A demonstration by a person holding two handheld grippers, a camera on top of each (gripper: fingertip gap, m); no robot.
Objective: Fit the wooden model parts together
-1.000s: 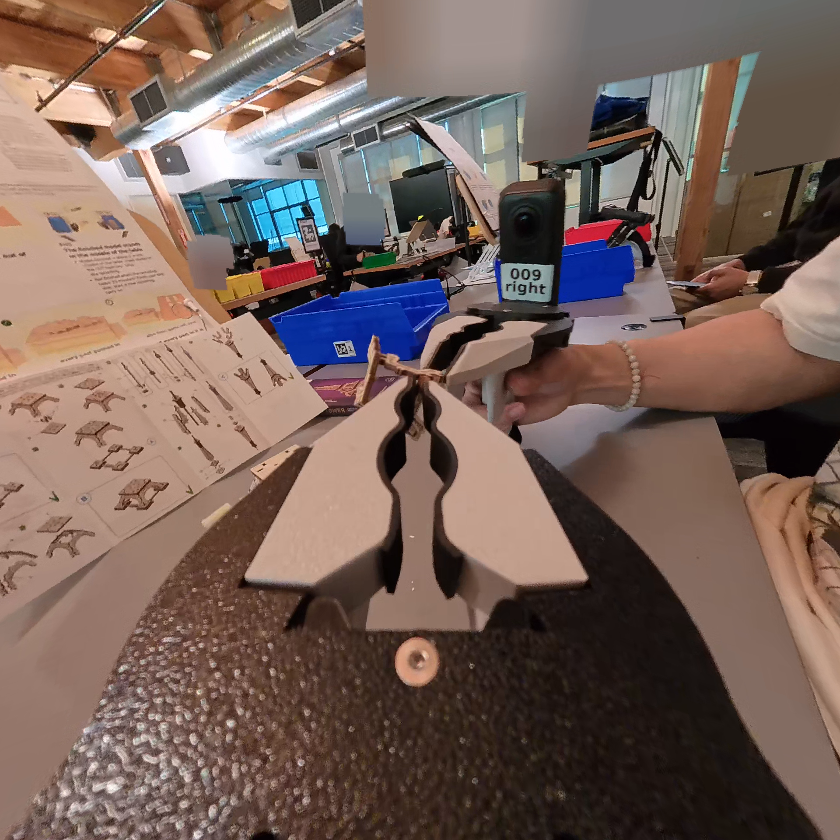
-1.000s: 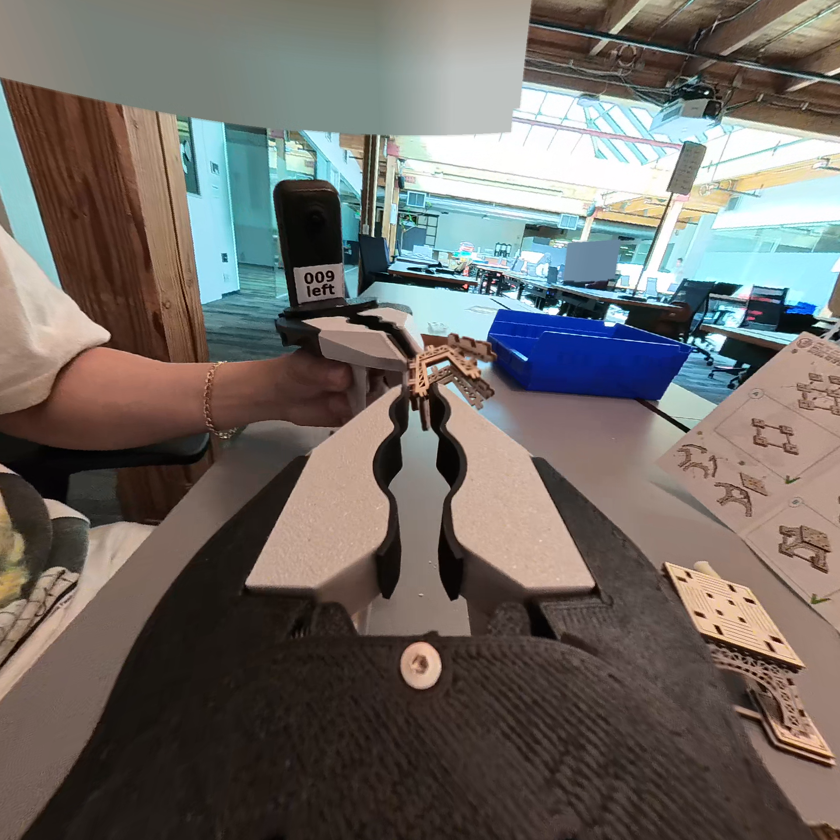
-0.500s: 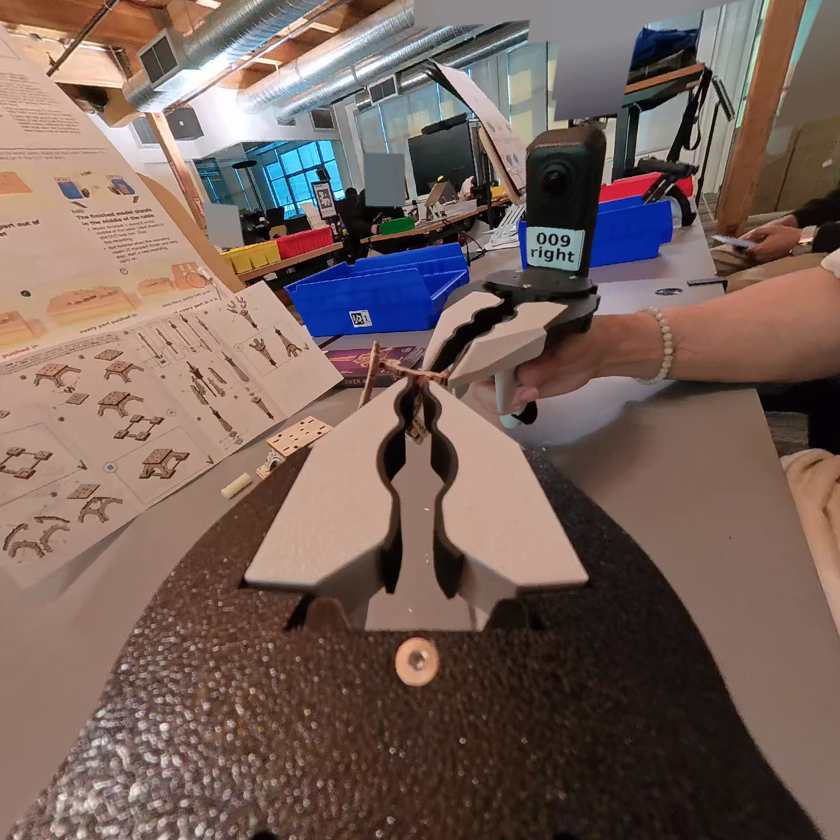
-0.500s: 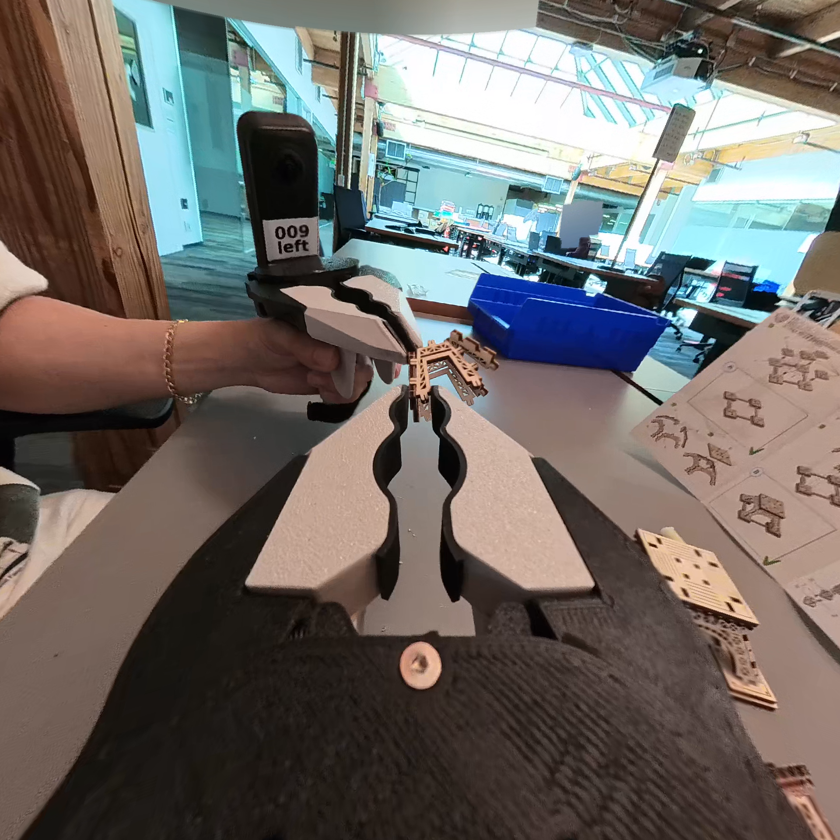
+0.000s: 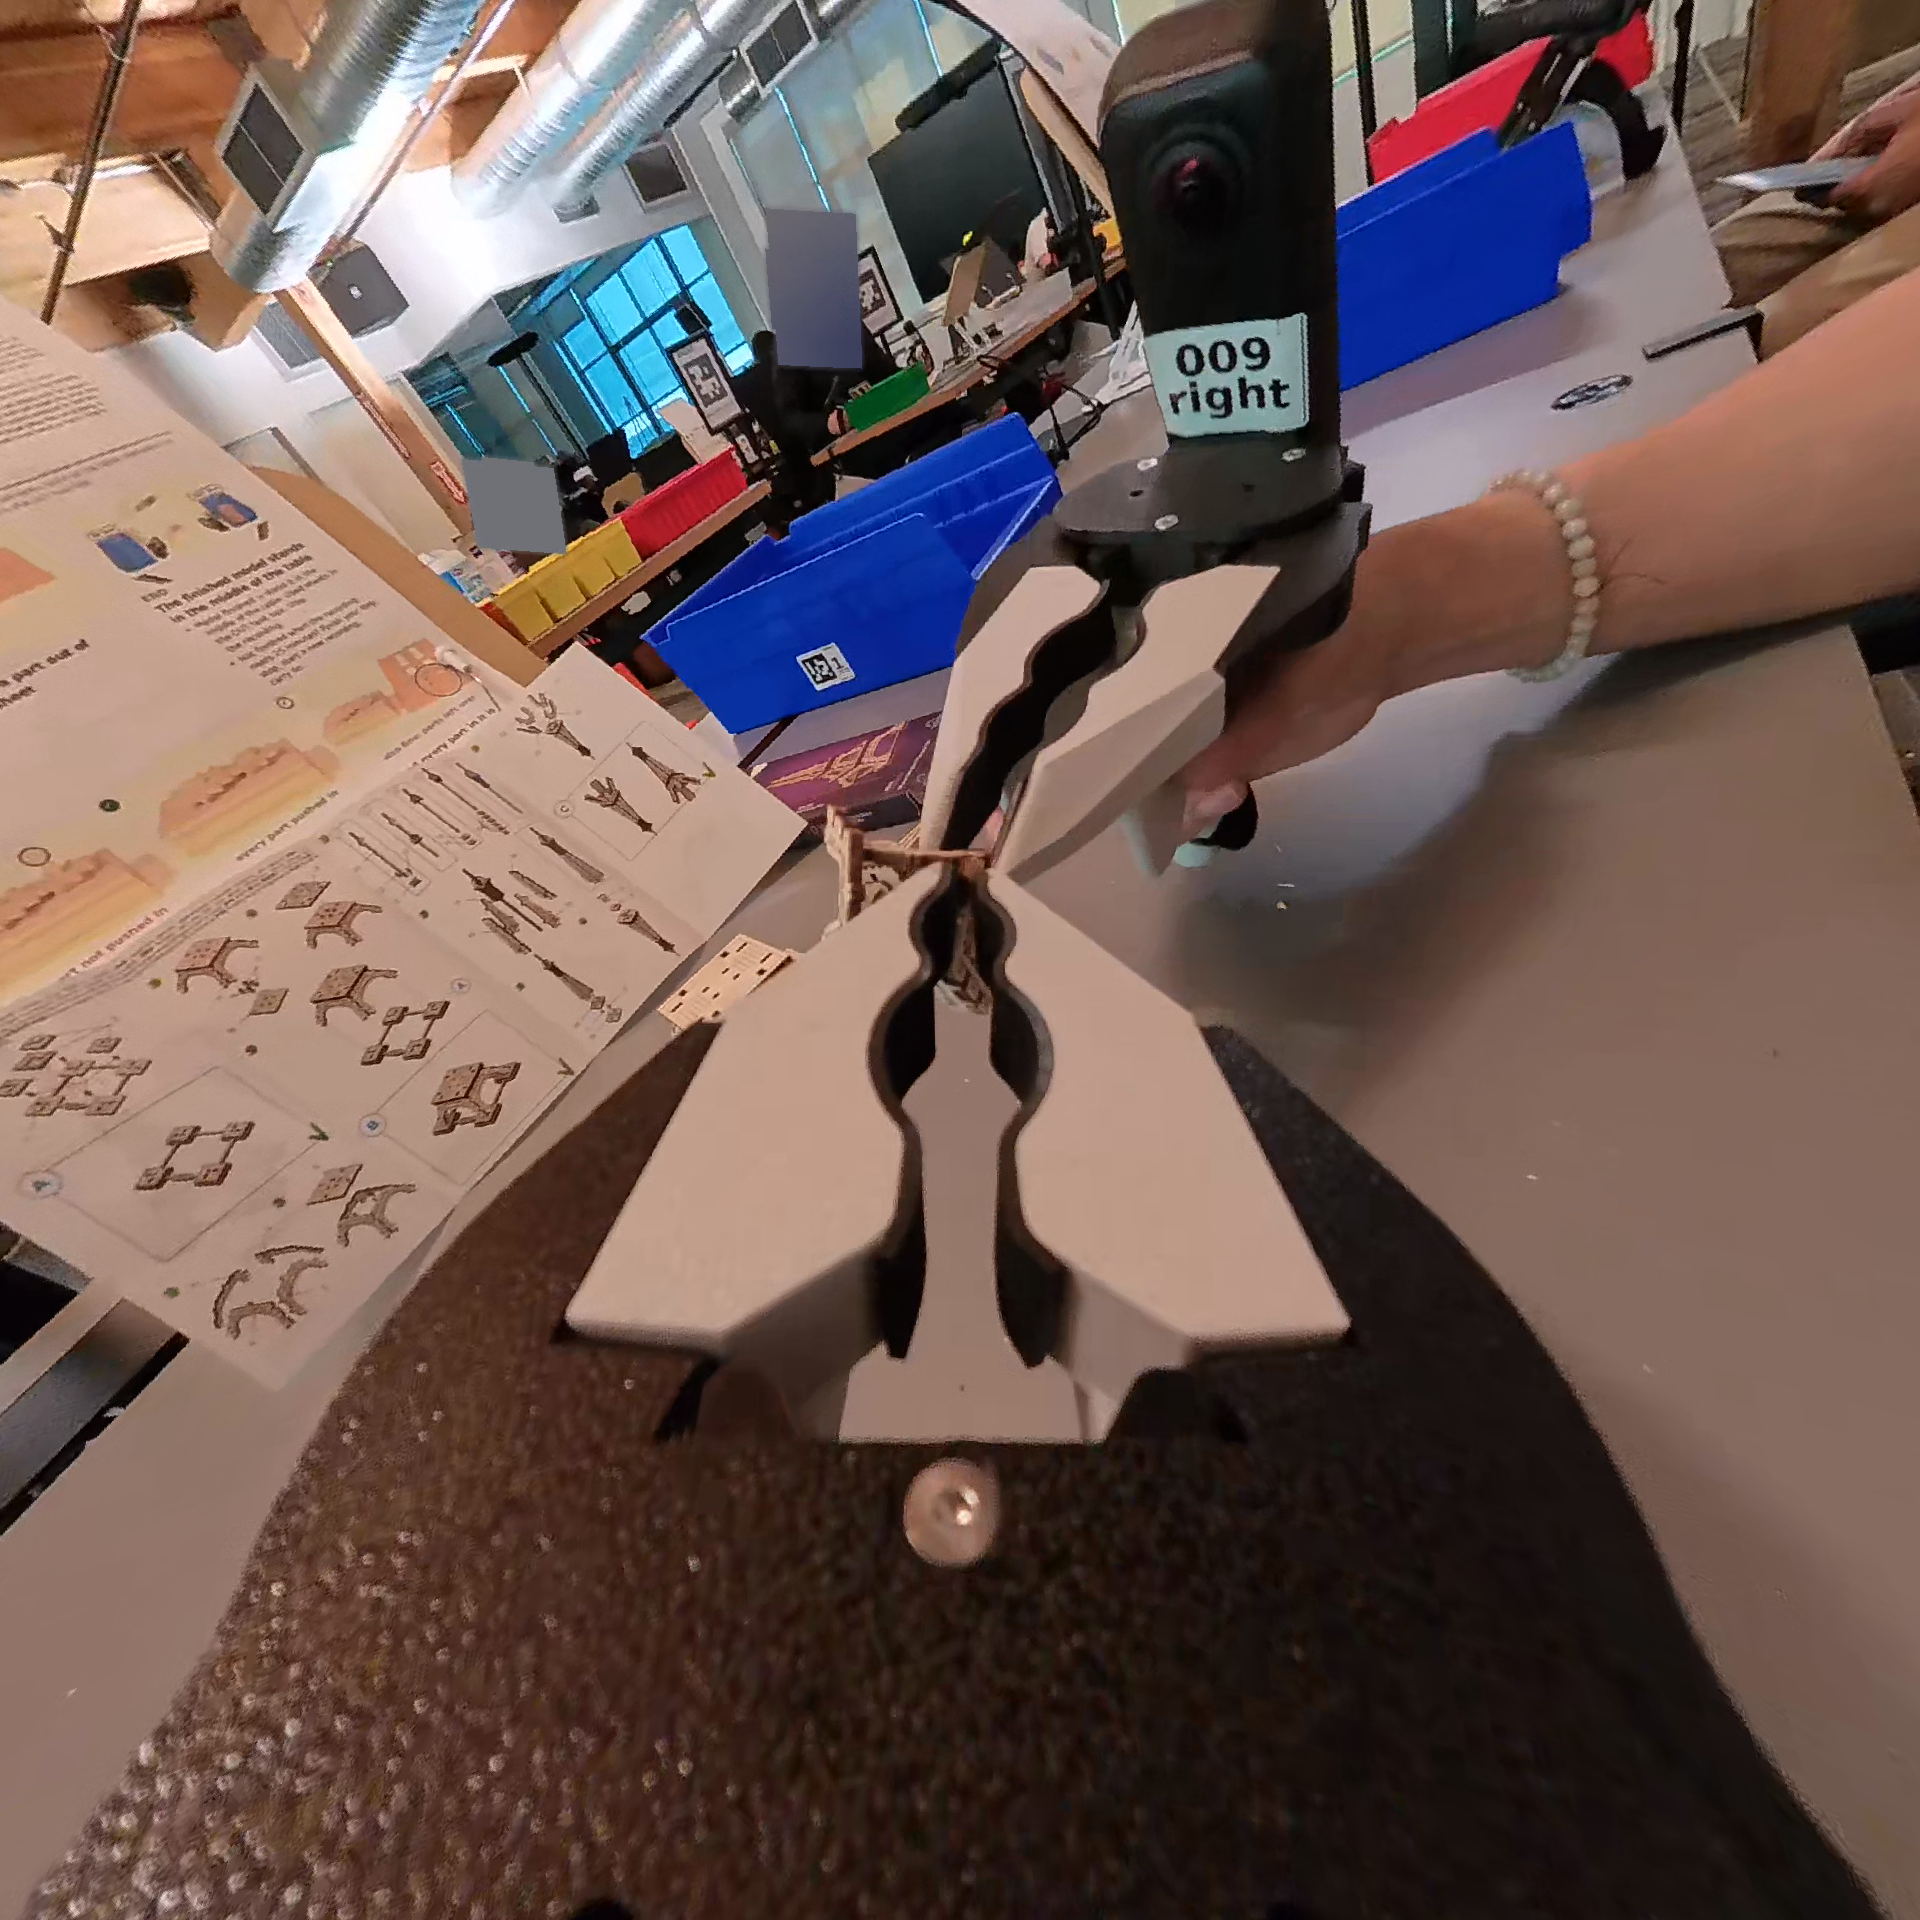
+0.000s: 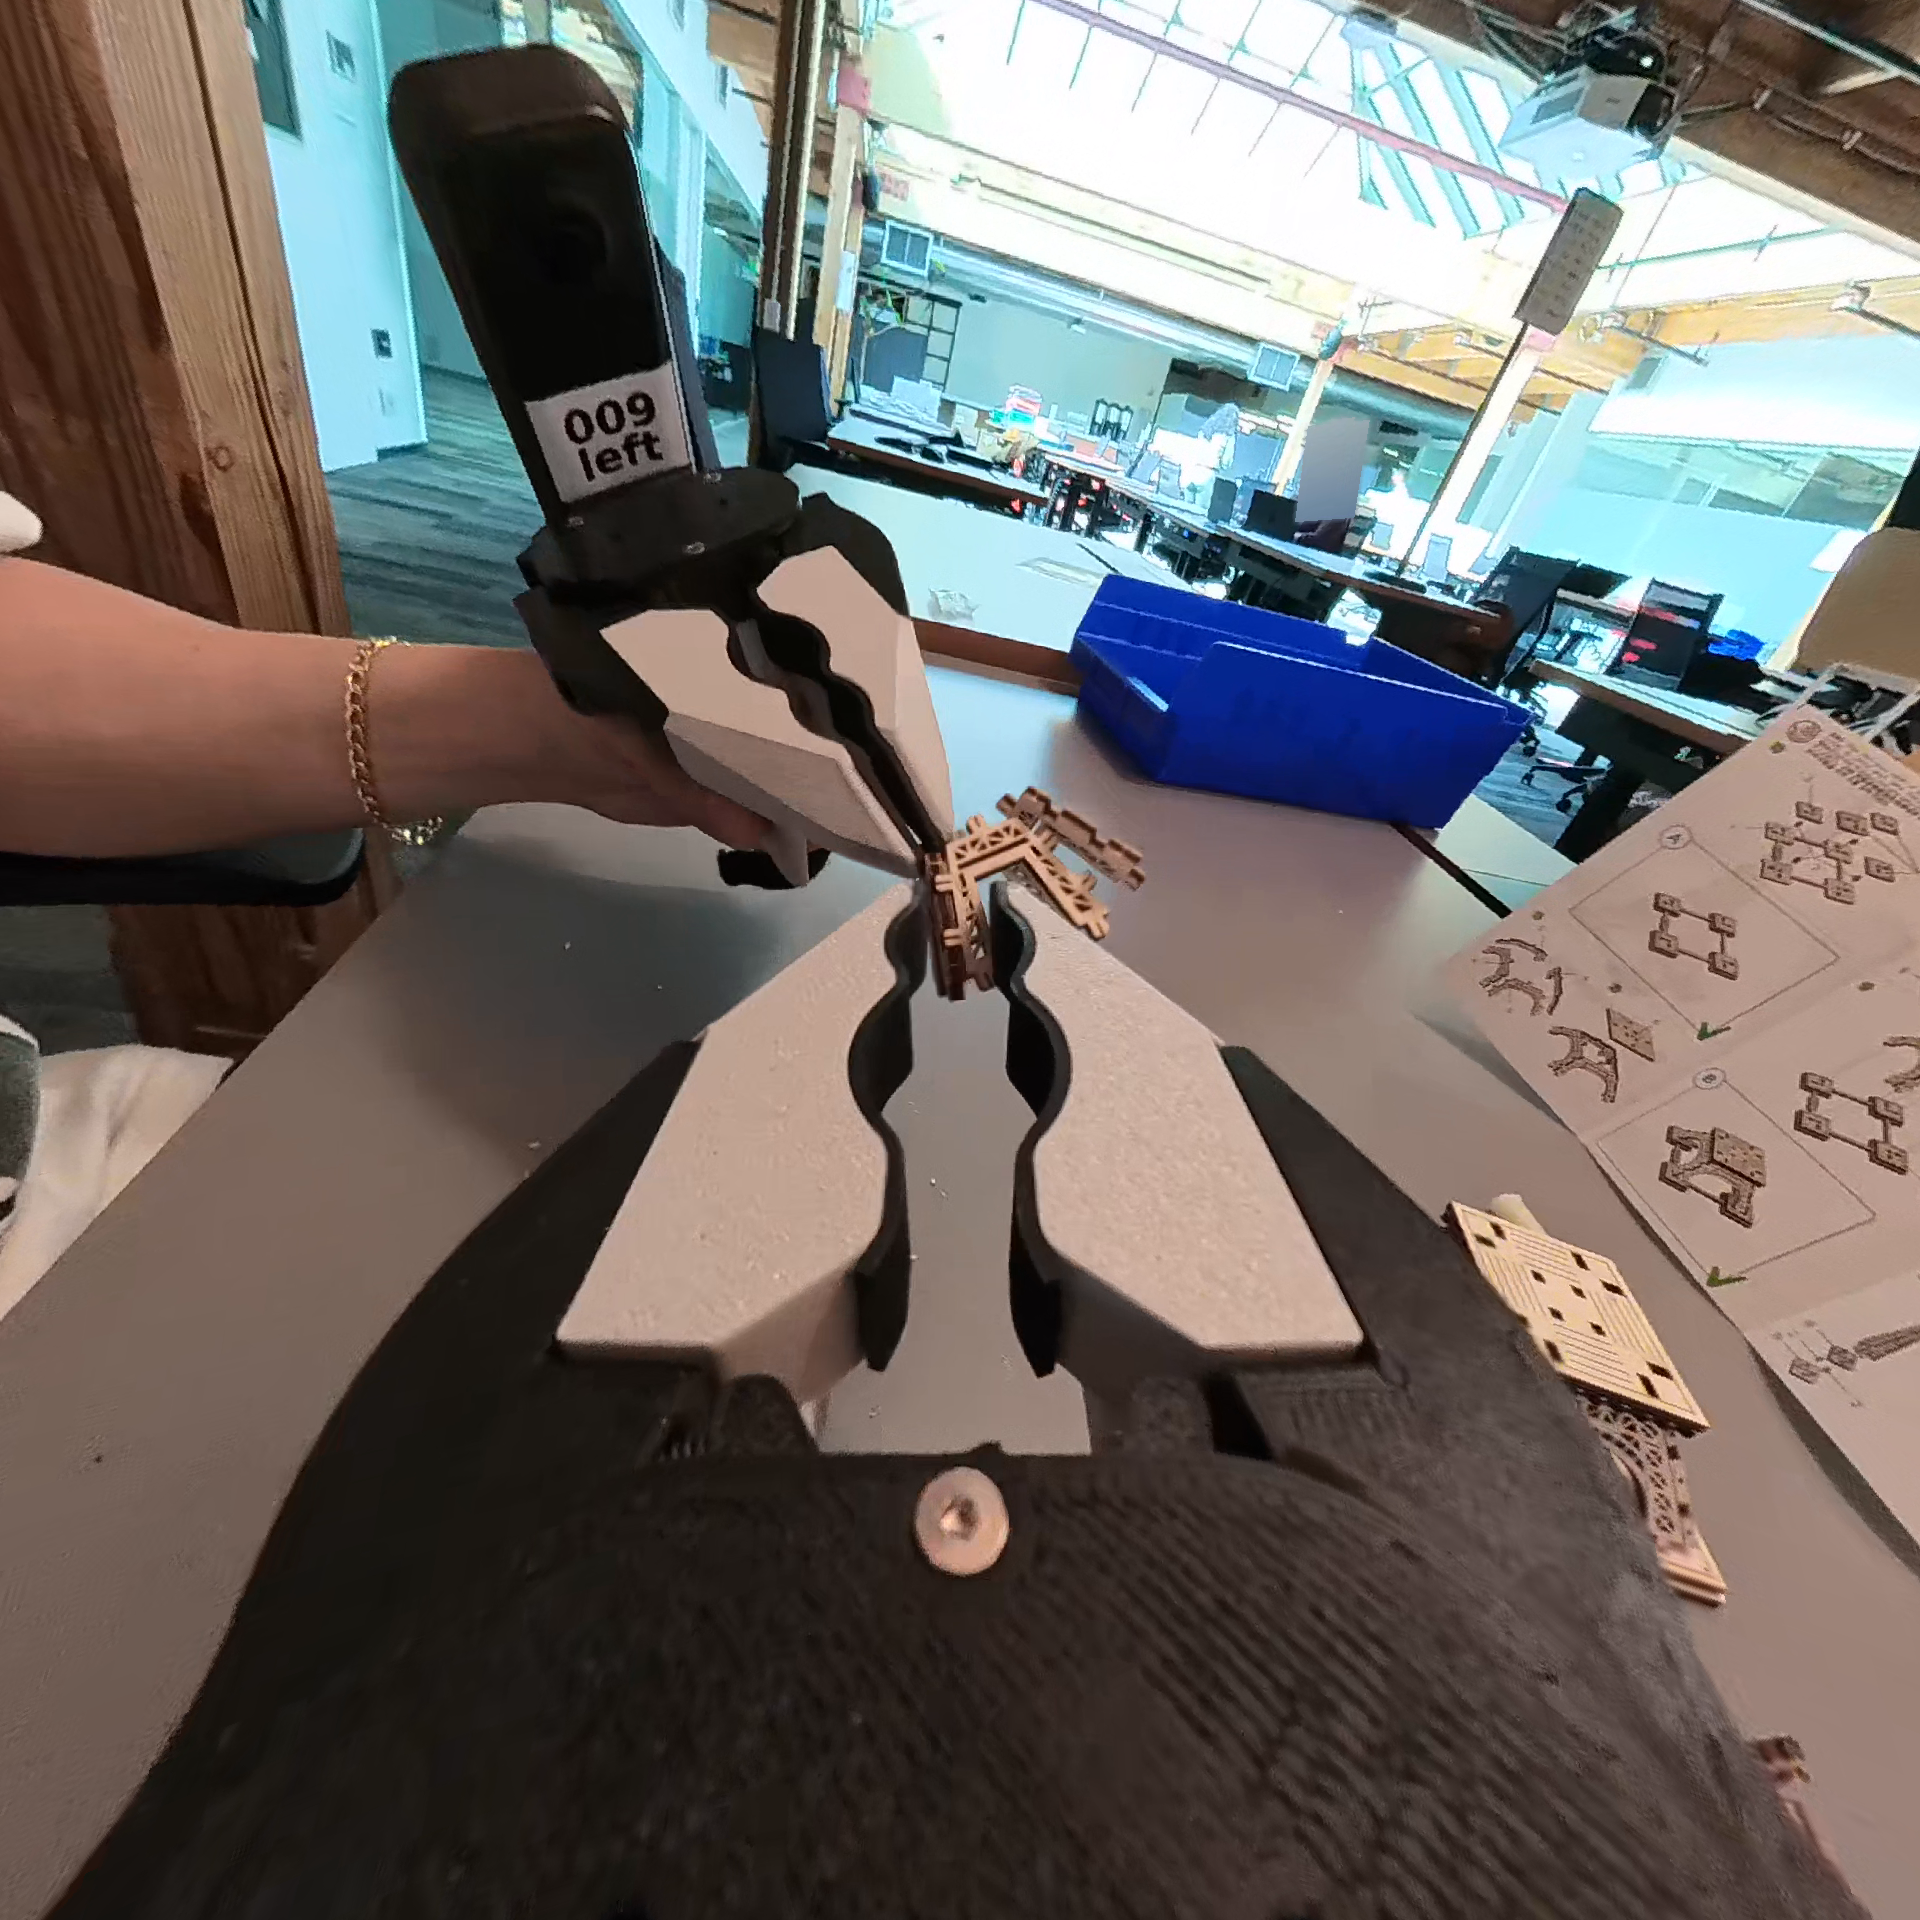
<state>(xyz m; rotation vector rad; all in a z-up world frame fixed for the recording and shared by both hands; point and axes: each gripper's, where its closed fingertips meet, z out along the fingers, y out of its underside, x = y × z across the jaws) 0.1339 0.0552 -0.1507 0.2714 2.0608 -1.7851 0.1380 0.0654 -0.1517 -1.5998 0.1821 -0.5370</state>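
Both tools are gripping one small lattice assembly [image 6: 1023, 883] in the air above the table [image 6: 1278, 935]: the right hand-held gripper [image 6: 961, 925] is clenching its lower strut, and the left hand-held gripper [image 6: 920, 847] is pinching its near end from the left. Several lattice pieces already look joined, so the work seems partly done; a square wooden plate [image 6: 1579, 1320] on a tower section is lying unattached on the table by the instruction sheet [image 6: 1766, 1039], so more fitting seems left. Compared with the earlier frames, the two tools are sitting lower and closer to the table, the left one is tilting more steeply, and both grips are holding unchanged.
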